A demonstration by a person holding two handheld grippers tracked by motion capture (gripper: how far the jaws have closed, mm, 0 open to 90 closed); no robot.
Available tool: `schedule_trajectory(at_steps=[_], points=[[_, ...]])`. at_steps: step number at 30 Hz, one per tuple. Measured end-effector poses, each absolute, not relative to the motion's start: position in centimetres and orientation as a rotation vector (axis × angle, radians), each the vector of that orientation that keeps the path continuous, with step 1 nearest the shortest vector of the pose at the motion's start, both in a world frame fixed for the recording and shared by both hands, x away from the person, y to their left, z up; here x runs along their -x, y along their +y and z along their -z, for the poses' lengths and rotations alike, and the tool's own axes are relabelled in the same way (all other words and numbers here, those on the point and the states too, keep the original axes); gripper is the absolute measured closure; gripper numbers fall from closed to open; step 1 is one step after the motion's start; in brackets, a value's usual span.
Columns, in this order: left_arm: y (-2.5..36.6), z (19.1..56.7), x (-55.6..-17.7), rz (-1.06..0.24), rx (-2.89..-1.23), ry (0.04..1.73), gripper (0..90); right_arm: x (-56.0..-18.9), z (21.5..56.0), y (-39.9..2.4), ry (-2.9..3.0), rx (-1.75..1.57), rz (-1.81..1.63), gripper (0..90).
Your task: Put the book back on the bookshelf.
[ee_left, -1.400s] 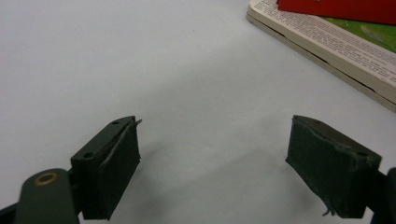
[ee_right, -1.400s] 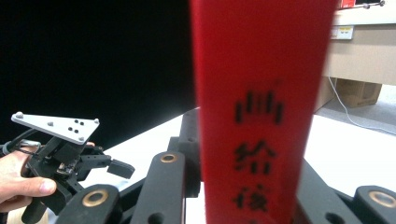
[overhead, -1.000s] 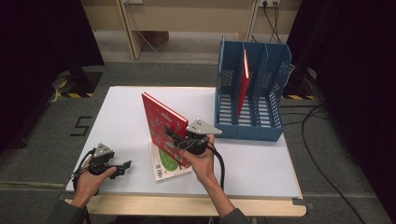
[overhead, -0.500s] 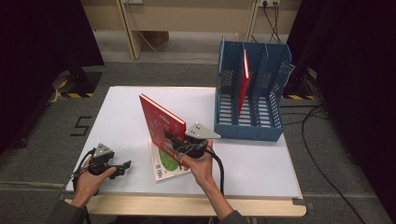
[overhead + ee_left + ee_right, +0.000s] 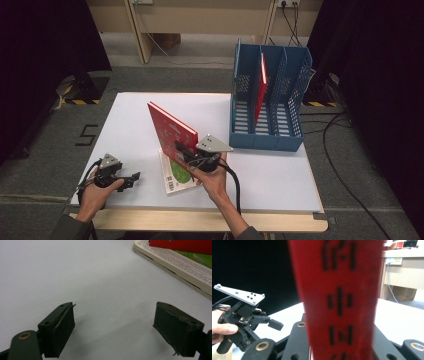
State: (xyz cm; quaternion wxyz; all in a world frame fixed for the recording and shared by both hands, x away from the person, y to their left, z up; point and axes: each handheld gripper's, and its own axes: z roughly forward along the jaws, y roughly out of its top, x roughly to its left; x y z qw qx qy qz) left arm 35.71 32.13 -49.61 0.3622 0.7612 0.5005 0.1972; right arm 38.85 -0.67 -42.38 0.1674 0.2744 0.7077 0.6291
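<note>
High view: red book (image 5: pixel 170 127) clamped upright betw. jaws of right gripper (image 5: pixel 184 151); left gripper (image 5: pixel 131 178) held open, well left of it.

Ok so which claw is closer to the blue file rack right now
The right one. The right claw holds the upright red book mid-table, just left of the blue file rack. The left claw rests open at the table's near left corner, much farther from it.

Glossy red book cover (image 5: pixel 171 131), matt white table (image 5: pixel 125 120), perforated plastic rack (image 5: pixel 285 90).
</note>
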Motion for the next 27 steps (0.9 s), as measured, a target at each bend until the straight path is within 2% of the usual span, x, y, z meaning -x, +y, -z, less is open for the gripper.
schedule_trajectory(at_steps=[16, 27], points=[[32.1, 49.7, -35.8, -0.505, -1.965, 1.285, 16.1, -39.2, 43.4, -0.5, 1.995, -0.786, -1.784, 74.9], [32.2, 49.6, -35.7, -0.503, -1.964, 1.283, 16.1, -39.3, 43.6, -0.4, 1.977, -0.797, -1.765, 78.4]])
